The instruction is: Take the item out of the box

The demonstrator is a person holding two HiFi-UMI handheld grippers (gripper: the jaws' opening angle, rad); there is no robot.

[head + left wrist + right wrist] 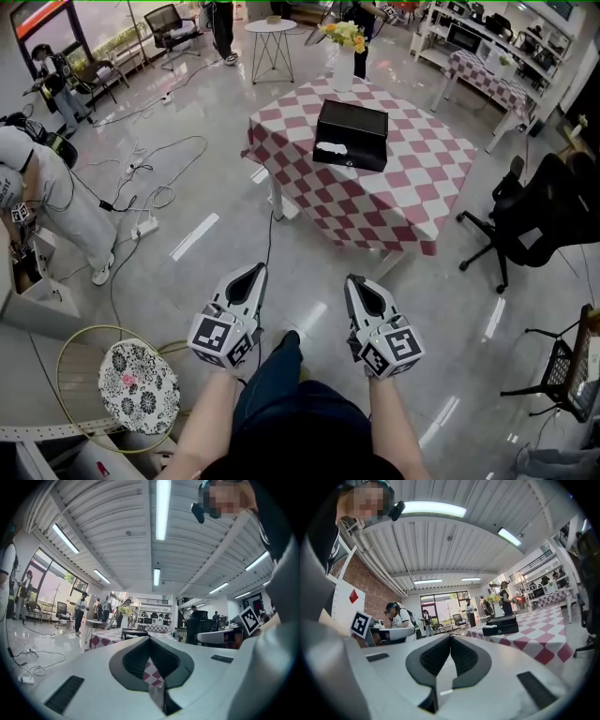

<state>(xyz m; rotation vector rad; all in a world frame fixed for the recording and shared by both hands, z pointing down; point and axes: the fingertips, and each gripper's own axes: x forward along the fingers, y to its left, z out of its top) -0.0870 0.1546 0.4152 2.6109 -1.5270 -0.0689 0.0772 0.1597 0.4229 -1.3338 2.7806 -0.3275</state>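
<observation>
A black box (pixel 352 131) rests on the red-and-white checkered table (pixel 394 202) across the floor, something white (pixel 330 148) showing at its near left edge. Both grippers are held low in front of the person, well short of the table. My left gripper (pixel 254 273) has its jaws together with nothing between them, and the right gripper (pixel 353 280) stands the same way. In the left gripper view, the box (pixel 135 632) shows small just over the left gripper (pixel 150 638). The right gripper view has the box (pixel 502 625) off to the right of the right gripper (pixel 450 637).
A vase of yellow flowers (pixel 343 52) stands at the table's far edge. A black office chair (pixel 534 220) sits right of the table. Cables (pixel 150 178) trail over the floor at left near a bent-over person (pixel 47 187). A patterned round stool (pixel 139 386) is at lower left.
</observation>
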